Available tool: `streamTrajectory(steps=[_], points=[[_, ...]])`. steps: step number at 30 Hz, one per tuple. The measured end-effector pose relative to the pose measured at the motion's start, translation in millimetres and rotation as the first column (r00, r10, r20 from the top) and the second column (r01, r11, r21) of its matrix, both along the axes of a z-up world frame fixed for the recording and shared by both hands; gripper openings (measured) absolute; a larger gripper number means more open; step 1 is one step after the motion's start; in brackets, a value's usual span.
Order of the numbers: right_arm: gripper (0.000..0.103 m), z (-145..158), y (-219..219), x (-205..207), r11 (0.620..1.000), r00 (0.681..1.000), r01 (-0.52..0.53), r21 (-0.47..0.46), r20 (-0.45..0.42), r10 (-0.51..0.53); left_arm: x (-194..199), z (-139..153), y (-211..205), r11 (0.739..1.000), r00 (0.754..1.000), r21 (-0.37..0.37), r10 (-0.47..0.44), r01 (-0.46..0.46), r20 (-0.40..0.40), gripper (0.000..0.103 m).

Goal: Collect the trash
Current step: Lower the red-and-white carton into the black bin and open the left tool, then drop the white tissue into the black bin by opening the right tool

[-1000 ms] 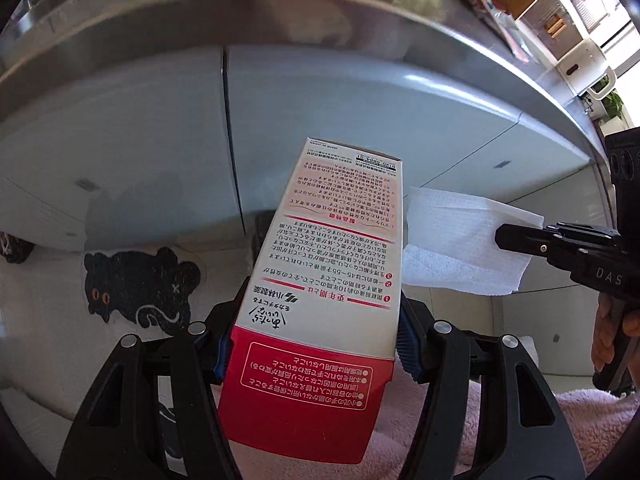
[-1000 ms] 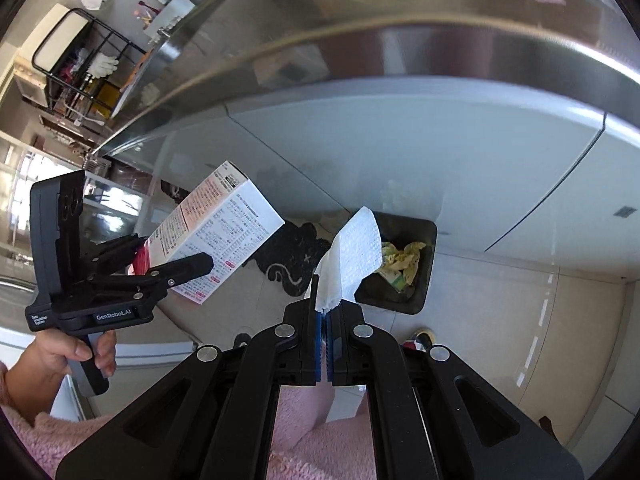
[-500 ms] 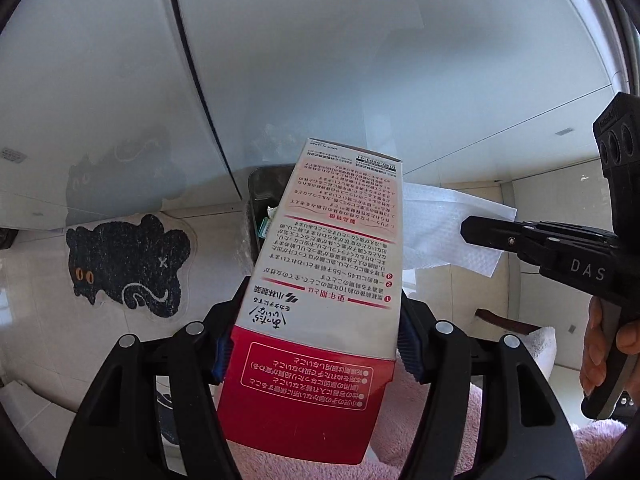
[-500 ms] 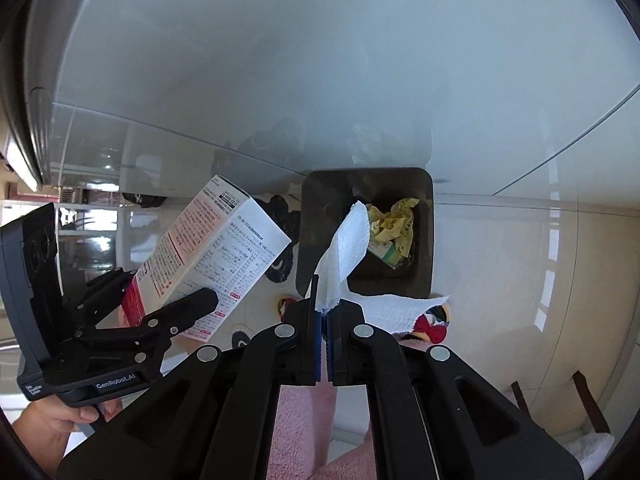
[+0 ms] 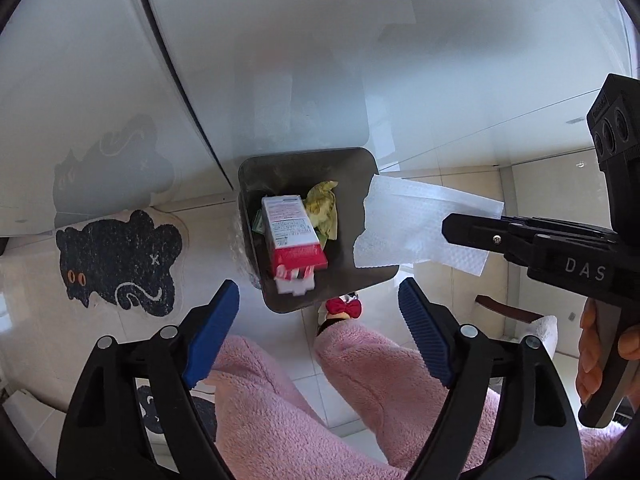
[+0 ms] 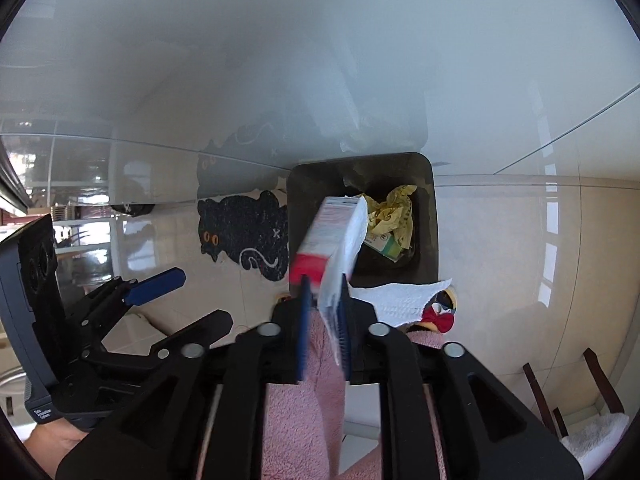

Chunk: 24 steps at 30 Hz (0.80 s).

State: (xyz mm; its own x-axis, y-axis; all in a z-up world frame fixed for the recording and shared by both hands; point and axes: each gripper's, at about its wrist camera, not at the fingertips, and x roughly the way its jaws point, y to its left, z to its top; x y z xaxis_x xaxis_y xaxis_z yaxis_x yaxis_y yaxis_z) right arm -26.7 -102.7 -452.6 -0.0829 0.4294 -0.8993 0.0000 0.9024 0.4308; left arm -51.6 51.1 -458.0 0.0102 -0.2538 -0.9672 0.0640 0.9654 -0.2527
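Your left hand-held gripper point(image 5: 318, 322) has just opened wide above the bin point(image 5: 362, 286), so the carton point(image 5: 294, 240) drops in. Your right hand-held gripper point(image 6: 324, 320), jaws just parting, lets the paper towel point(image 6: 340, 268) slip out.

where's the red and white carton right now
In the left wrist view the carton is in the dark bin, beside the yellow wrapper, clear of the left gripper.

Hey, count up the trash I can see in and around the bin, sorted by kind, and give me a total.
Red and white carton: 1, dropping into the bin
White paper towel: 2, one above the bin's rim, one on the floor beside the bin
Crumpled yellow wrapper: 1
Green packet: 1
Total: 5
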Motion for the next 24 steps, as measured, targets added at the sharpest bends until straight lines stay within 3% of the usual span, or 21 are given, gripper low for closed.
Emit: streamTrajectory(steps=[1, 2, 14, 19, 24], points=[[0.064, 1, -1, 1, 1.000, 1.000, 0.009, 0.007, -0.001, -0.009, 1, 0, -1, 1.000, 1.000, -0.002, 0.001, -0.001, -0.001, 0.078], [0.066, 3, -3, 3, 1.000, 1.000, 0.024, 0.004, 0.012, -0.024, 1, 1, -1, 1.000, 1.000, -0.004, 0.001, -0.001, -0.001, 0.078], [0.066, 2, -2, 13, 0.992, 0.996, 0.085, 0.097, -0.016, -0.083, -2, -2, 7, 1.000, 1.000, -0.013, 0.012, -0.012, -0.012, 0.078], [0.066, 0, 5, 15, 0.997, 0.998, 0.057, 0.061, -0.019, -0.056, -6, -2, 13, 0.999, 0.999, -0.019, 0.026, -0.026, -0.021, 0.078], [0.066, 5, 8, 15, 0.991, 0.996, 0.080, 0.110, -0.044, -0.076, -9, -1, 20, 0.999, 0.999, -0.017, 0.039, -0.040, -0.017, 0.078]])
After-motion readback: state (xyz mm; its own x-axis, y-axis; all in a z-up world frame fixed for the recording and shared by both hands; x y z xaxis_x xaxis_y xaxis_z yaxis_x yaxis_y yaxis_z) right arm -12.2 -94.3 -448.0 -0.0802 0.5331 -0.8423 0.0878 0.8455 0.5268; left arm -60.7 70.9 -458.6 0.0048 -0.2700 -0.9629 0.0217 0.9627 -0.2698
